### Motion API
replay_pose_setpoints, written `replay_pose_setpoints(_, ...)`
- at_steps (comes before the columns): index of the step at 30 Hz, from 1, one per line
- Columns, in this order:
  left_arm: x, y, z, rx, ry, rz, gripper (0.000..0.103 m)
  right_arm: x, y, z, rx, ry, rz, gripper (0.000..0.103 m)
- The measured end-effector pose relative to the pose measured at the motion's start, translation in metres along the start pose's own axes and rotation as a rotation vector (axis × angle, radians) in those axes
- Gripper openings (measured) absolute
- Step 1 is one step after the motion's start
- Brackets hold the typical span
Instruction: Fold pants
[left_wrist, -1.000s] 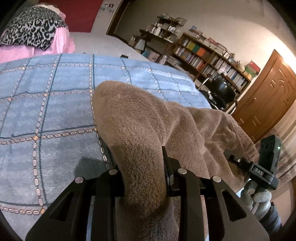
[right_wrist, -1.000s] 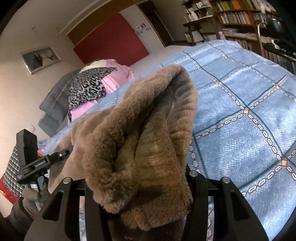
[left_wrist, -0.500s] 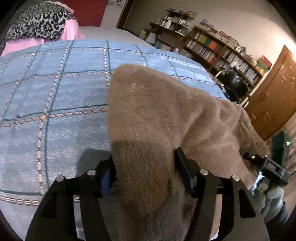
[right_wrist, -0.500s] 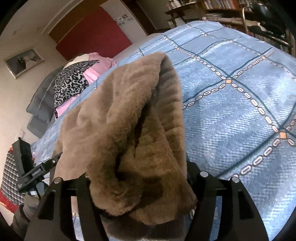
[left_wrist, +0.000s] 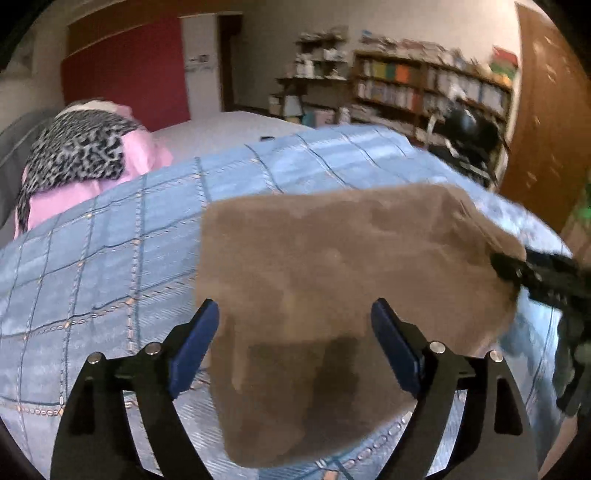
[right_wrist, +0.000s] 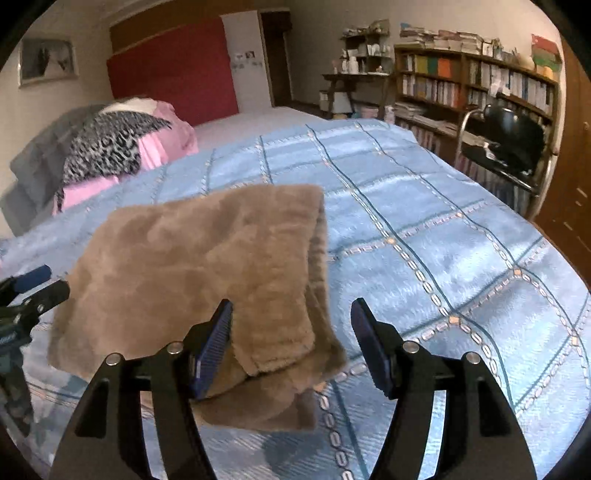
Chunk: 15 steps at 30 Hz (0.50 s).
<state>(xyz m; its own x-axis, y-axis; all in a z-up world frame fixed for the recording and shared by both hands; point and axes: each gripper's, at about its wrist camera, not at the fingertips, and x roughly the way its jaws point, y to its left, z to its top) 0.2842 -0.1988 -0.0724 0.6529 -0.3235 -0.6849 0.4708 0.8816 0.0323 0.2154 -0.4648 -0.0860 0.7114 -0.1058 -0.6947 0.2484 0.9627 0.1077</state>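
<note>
Brown fleece pants (left_wrist: 332, 295) folded into a thick rectangle, lying flat on blue checked bedspread (right_wrist: 424, 221). Left gripper (left_wrist: 295, 332) spread wide, blue-padded fingers (left_wrist: 195, 339) either side of near edge of pants, holding nothing. Right gripper (right_wrist: 291, 332) likewise wide open, empty; left pad just beside folded corner, layered edges visible there. Leopard-print and pink bedding (right_wrist: 118, 147) heaped near red headboard (right_wrist: 173, 70). Bookshelf (right_wrist: 472, 85) along far wall.
</note>
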Motion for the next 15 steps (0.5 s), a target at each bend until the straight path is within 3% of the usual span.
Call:
replay_pose_setpoints(7, 0.024, -0.012, -0.014, 0.012, 0.056, -0.008, 0.086, 0.022, -0.015, -0.013, 0.029, 0.070, -0.013, 0.068)
replay_pose_setpoints(15, 0.030, -0.016, -0.012, -0.004, 0.080, 0.003, 0.088, 0.039, -0.031, -0.024, 0.118, 0.099, 0.039, 0.074)
